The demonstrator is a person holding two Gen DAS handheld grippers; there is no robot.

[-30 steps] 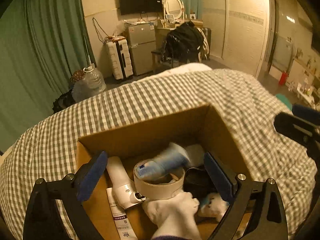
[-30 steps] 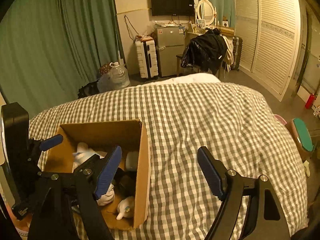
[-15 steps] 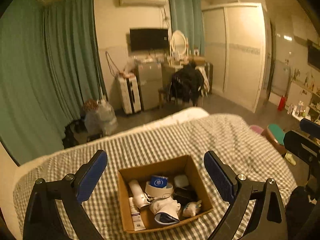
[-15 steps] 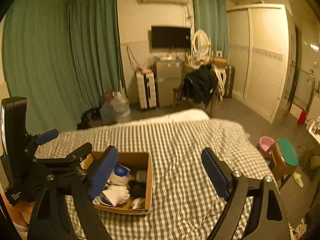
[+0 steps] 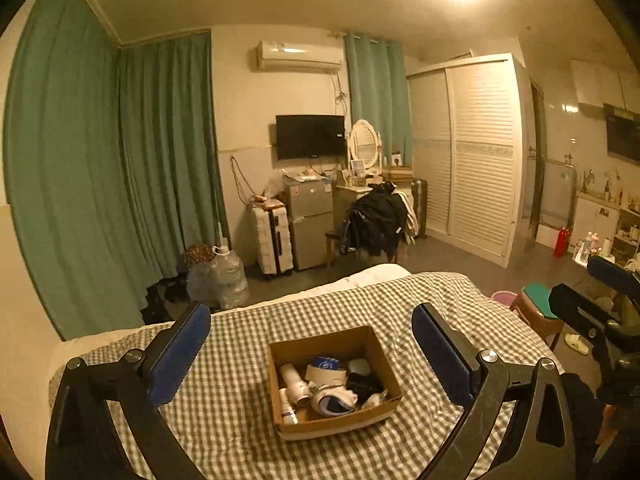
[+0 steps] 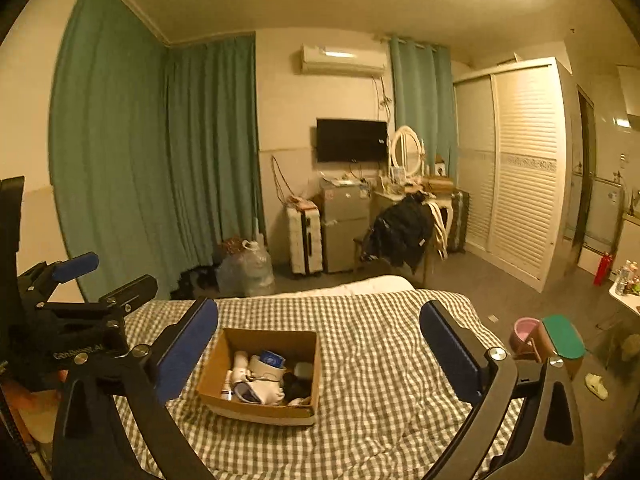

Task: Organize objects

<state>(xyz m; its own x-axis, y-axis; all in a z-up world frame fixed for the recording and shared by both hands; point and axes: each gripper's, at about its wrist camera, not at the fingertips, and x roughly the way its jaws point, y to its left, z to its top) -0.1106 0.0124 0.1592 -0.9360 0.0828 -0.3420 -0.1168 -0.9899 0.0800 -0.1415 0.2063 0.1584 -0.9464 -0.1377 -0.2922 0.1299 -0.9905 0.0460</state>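
Hovering with left claw [image 5: 310, 354] and right claw [image 6: 318, 350] released, right jaws just widened, nothing between | cardboard box [image 5: 334, 378] of packed items on bed [image 5: 240, 400], 6 o'clock | judge: confirm nothing left out before ending

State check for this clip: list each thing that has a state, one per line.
cardboard box: open-topped, filled with items, on the checked bedspread
left gripper: jaws open, empty
right gripper: jaws just opening, empty
television: off
wardrobe doors: shut
curtains: drawn

Both wrist views raised, facing bed [image 5: 240, 420], sharing box [image 5: 372, 414]
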